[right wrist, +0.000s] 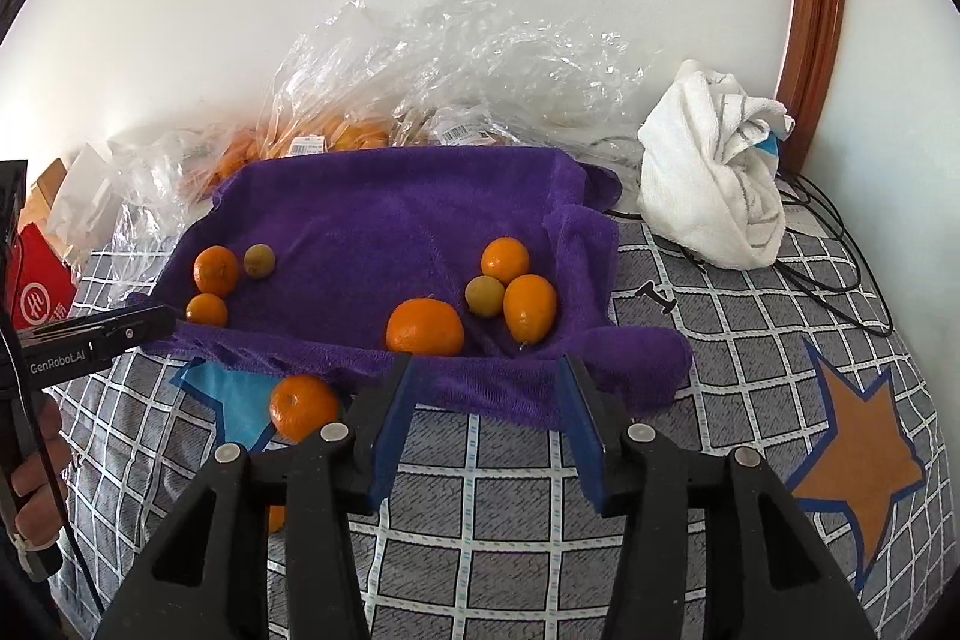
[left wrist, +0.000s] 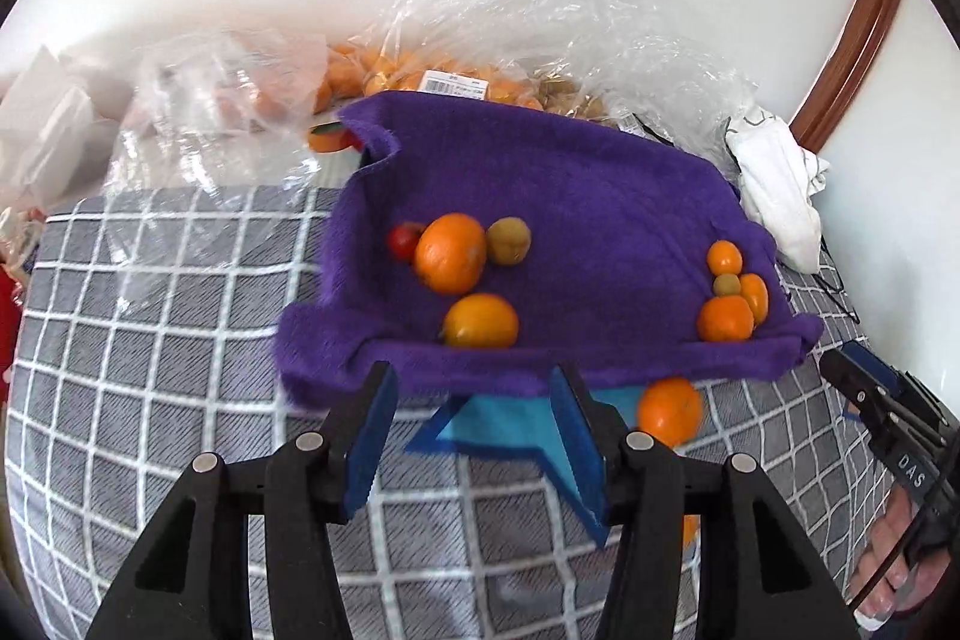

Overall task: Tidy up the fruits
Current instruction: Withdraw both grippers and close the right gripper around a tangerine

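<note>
Your left gripper (left wrist: 474, 436) points forward and down, its blue-padded jaws parted with nothing between them. Your right gripper (right wrist: 486, 424) tilts down the same way, jaws likewise apart and empty. Your left hand (right wrist: 36, 466) wraps its handle at the left; your right hand's fingers (left wrist: 894, 562) curl around the other.

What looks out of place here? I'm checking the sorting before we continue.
One orange lies off the purple towel, on the blue star patch of the checkered cover, beside the towel's front edge. The other fruits sit on the towel in two clusters.
</note>
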